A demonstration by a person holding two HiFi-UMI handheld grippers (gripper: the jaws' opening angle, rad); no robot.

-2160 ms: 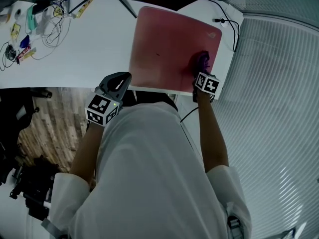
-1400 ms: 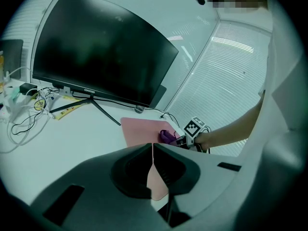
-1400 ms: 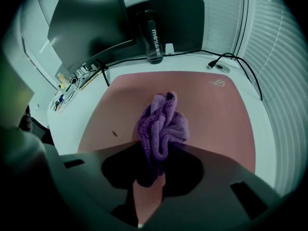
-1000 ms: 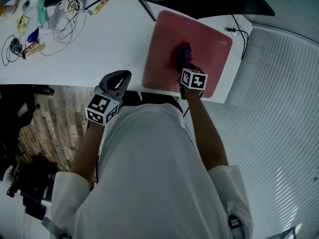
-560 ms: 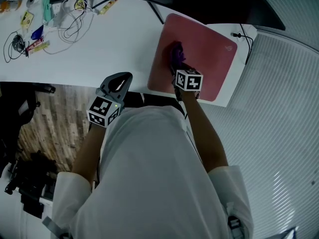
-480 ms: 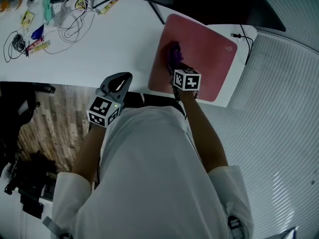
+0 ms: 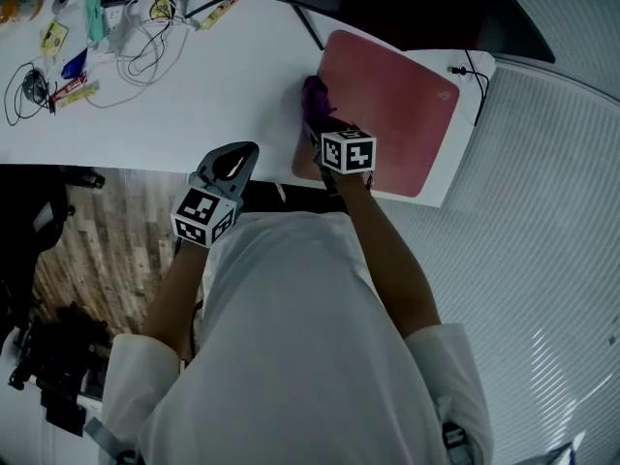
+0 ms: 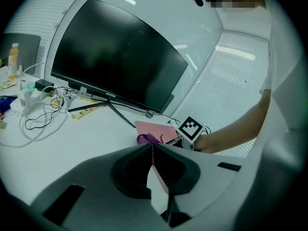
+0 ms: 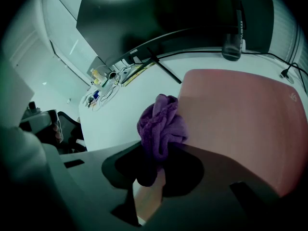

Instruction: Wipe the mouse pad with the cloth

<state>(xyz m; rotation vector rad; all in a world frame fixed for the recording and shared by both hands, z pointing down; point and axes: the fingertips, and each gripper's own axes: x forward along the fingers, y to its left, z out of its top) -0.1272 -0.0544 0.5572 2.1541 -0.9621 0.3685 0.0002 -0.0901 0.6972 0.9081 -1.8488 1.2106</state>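
Swept leftward, the purple cloth point(image 7: 313, 100) clamped in the right hand-held gripper point(image 9: 155, 161) now sits at the mouse pad's point(image 7: 392, 105) left edge by the counter's point(image 7: 194, 90) front-right corner, and pushing on risks shoving the pad, since the closed, empty left hand-held gripper point(image 8: 153, 149) steadies nothing.

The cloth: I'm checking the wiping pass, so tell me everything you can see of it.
The cloth is purple and plush-looking, bunched into a crumpled wad of soft folds. Its lower end is pinched between the closed jaws of the right hand-held gripper, and the rest bulges out ahead of them. It sits at the left edge of the pink mouse pad, where the pad meets the white desk, seemingly touching the surface.
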